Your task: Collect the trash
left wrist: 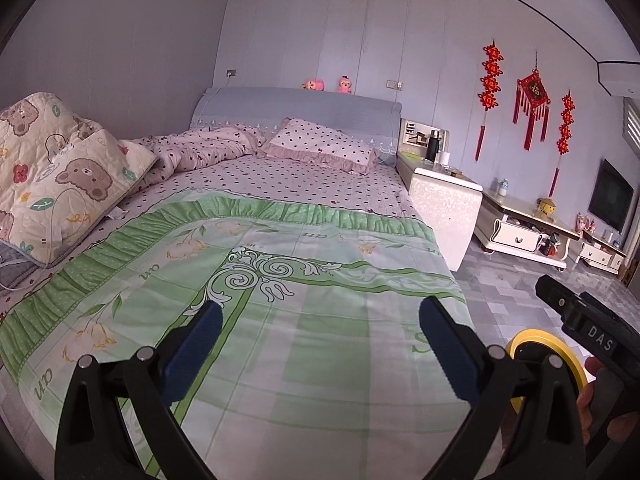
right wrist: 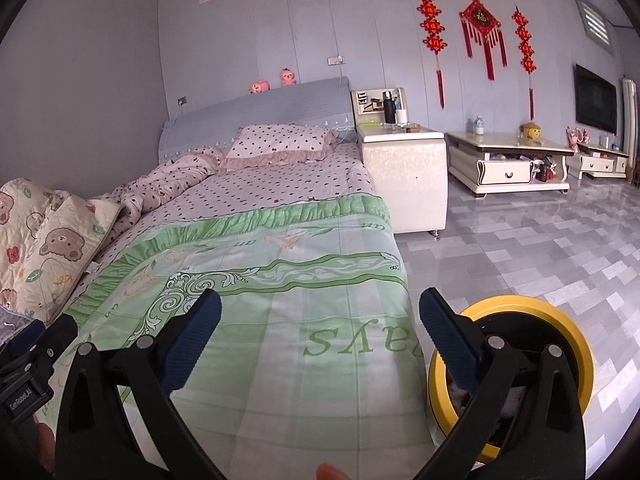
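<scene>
Both grippers hang over the foot of the bed (left wrist: pixel 320 208), each with its jaws spread wide and holding nothing: the left gripper (left wrist: pixel 320 320) and the right gripper (right wrist: pixel 320 312). The yellow-rimmed bin (right wrist: pixel 560 316) stands on the floor just beside the bed, at lower right of the right view, with something pale inside; the left view shows only a sliver of its rim (left wrist: pixel 536 338). The bear quilt (left wrist: pixel 60 168) at left fills more of the left view. No loose trash can be made out on the bed.
</scene>
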`<state>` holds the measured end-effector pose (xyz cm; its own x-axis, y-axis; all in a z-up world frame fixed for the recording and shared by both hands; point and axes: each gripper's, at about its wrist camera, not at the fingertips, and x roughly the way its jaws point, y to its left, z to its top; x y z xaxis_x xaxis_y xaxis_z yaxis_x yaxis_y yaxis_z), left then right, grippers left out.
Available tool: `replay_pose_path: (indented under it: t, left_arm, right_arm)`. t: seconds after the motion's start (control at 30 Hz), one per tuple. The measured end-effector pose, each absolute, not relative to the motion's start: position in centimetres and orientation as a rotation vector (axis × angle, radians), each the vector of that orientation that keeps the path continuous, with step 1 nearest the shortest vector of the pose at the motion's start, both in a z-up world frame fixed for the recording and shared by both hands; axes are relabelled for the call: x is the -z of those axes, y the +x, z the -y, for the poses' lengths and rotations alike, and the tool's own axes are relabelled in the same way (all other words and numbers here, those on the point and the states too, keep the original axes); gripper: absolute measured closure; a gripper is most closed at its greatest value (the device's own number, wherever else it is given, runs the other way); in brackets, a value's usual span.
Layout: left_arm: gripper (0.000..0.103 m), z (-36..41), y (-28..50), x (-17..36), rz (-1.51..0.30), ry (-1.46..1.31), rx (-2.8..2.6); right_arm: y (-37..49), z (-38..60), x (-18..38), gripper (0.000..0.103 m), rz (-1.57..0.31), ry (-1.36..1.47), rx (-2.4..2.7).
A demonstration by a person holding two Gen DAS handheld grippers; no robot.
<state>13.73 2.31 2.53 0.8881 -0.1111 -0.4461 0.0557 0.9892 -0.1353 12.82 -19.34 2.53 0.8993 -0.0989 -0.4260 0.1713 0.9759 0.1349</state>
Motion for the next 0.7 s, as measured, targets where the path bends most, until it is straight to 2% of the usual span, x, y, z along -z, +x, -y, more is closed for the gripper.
replay_pose_path:
  t: [0.7]
  left_arm:
    - [0.008,-1.2,11.7,-2.5,-0.405,-0.116,0.133]
  right_arm:
    - [11.7,17.9,-0.1,0.008,-0.408,0.148,0.124]
